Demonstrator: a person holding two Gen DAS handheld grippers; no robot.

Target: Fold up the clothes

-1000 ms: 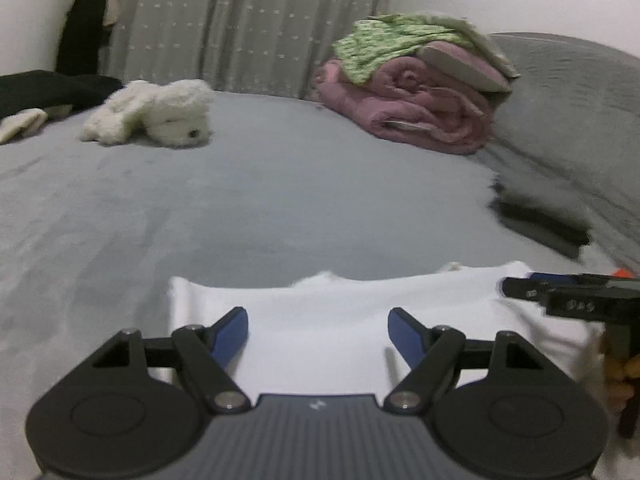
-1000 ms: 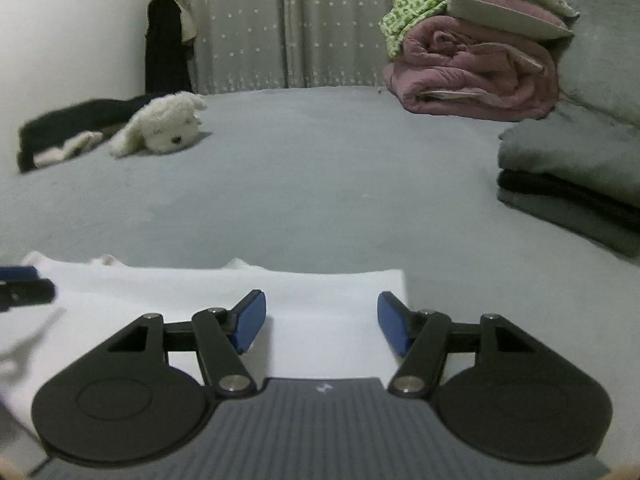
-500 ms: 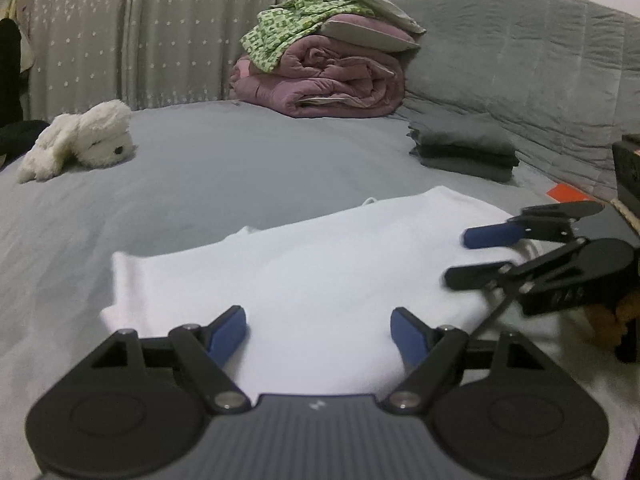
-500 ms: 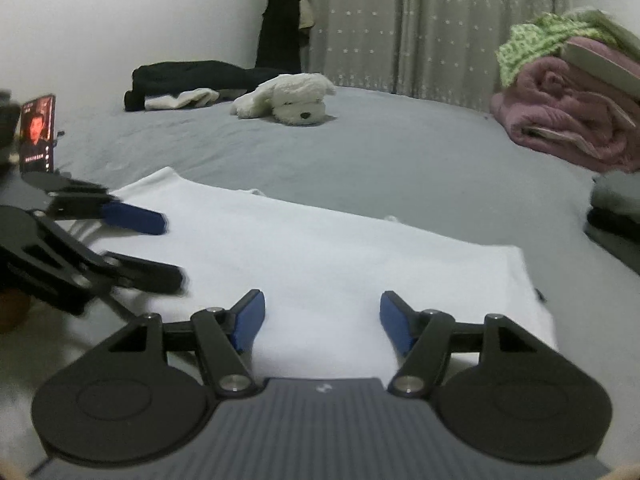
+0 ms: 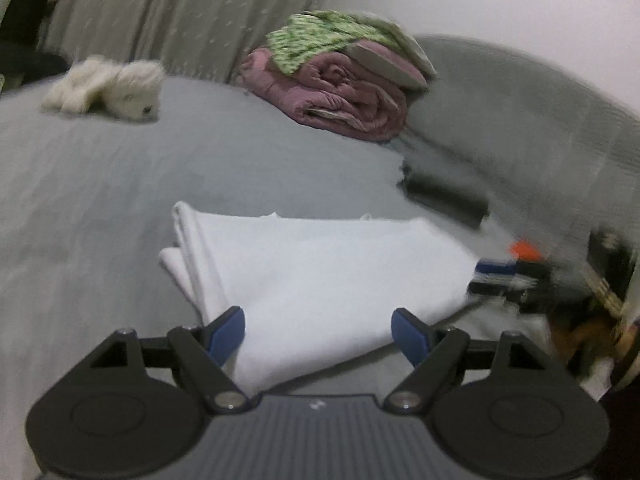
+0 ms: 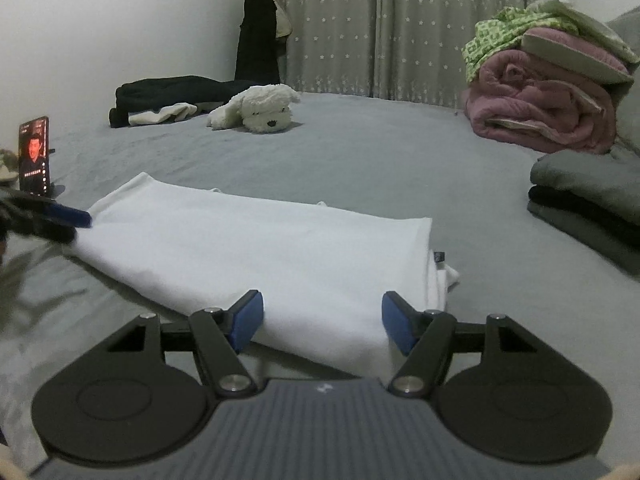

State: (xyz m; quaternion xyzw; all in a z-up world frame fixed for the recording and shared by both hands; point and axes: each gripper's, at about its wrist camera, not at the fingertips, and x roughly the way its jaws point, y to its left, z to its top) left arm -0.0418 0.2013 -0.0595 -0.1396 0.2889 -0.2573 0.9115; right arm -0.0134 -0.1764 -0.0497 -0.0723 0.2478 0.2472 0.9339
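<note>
A white folded garment [image 6: 256, 248] lies flat on the grey bed [image 6: 360, 168], close in front of both grippers. In the right wrist view the right gripper [image 6: 322, 322] is just over the near edge of the garment. Its blue pads [image 6: 248, 320] stand wide apart, with white cloth showing in the gap between them. The pads do not press on the cloth, so it holds nothing; its jaws have just been opening a bit more. In the left wrist view the left gripper [image 5: 318, 334] is over the other near corner, where the folded layers stick out at the side. Its jaws are also wide apart and grip nothing. This view is blurry. Each gripper can be seen at the edge of the other's view, at the far end of the garment. A white toy dog [image 6: 260, 110] lies farther back on the bed, with dark clothes [image 6: 168, 92] behind it. A rolled pink quilt [image 6: 540, 108] sits at the back right with a green patterned cloth [image 6: 496, 40] on top. A stack of folded grey and black clothes [image 6: 588, 196] rests on the right. A phone [image 6: 35, 154] stands upright at the left, with its screen lit.
</note>
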